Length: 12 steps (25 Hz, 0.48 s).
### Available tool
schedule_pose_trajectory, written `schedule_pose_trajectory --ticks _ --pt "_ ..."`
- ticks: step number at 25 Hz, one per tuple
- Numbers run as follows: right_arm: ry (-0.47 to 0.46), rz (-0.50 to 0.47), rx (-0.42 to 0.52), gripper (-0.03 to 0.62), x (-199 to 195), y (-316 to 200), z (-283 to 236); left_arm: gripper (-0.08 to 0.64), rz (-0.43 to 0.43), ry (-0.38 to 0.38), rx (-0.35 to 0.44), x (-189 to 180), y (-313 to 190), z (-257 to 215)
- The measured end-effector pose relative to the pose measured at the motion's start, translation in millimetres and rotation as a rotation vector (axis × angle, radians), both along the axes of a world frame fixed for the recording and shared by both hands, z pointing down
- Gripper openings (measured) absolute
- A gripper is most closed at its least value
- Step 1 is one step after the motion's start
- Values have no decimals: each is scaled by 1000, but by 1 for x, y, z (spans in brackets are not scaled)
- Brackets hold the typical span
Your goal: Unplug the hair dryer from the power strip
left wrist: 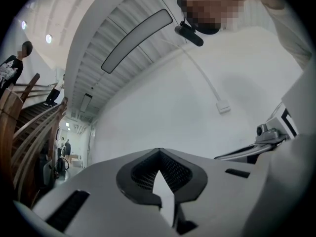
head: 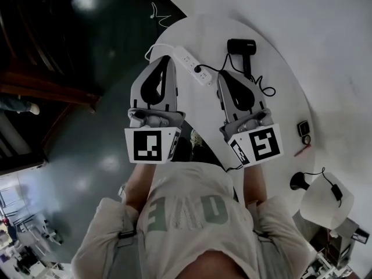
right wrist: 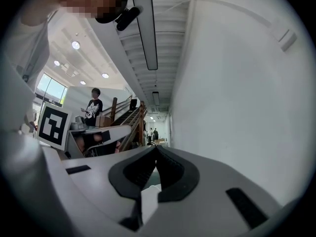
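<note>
**Shut, empty jaws hang over a plug that is still seated**

Fingers first: in its own view the left gripper point(left wrist: 158, 153) has its dark pads pressed tip to tip with nothing between them. The right gripper point(right wrist: 155, 148) is clenched and empty in the same way. Both of those views show only wall and ceiling, so neither is aimed at the work. From the head view, both grippers are held up over the near side of the round white table point(head: 285, 92).

Beyond their tips lies the white power strip point(head: 192, 64), angled along the table's left edge. A dark plug point(head: 203, 70) appears to sit in it. Its black cord point(head: 260, 86) runs behind the right gripper and loops round to the hair dryer point(head: 241, 46), which lies farther back.

Several risks follow, as I judge it:

- **Shut jaws:** jaws this tight cannot take the plug. Coming down on it closed would only push the strip along.
- **Light strip near the edge:** pulling the plug without the other gripper pinning the strip would probably lift or drag it, perhaps off the table.
- **Thin cord:** gripping the cord instead of the plug body could strain it and tug the dryer across the table.
- **Small target:** the plug is small and set among the sockets, so a poorly aimed pinch may slip off.
</note>
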State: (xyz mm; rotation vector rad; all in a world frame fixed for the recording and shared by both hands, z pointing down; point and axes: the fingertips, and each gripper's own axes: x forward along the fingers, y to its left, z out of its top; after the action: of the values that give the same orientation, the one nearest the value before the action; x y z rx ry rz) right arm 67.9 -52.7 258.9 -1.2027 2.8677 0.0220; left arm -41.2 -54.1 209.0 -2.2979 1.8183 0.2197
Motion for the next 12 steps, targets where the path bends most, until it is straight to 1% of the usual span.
schedule_pose_trajectory --ticks 4,8,12 --pt "20 -3 -34 20 -9 -12 11 11 32 -11 -30 1 -20 6" --pt "42 13 -39 20 -14 -19 12 11 77 -4 -65 5 -36 13" --pt "66 29 -31 20 -16 -30 13 11 104 -13 -74 6 -48 16"
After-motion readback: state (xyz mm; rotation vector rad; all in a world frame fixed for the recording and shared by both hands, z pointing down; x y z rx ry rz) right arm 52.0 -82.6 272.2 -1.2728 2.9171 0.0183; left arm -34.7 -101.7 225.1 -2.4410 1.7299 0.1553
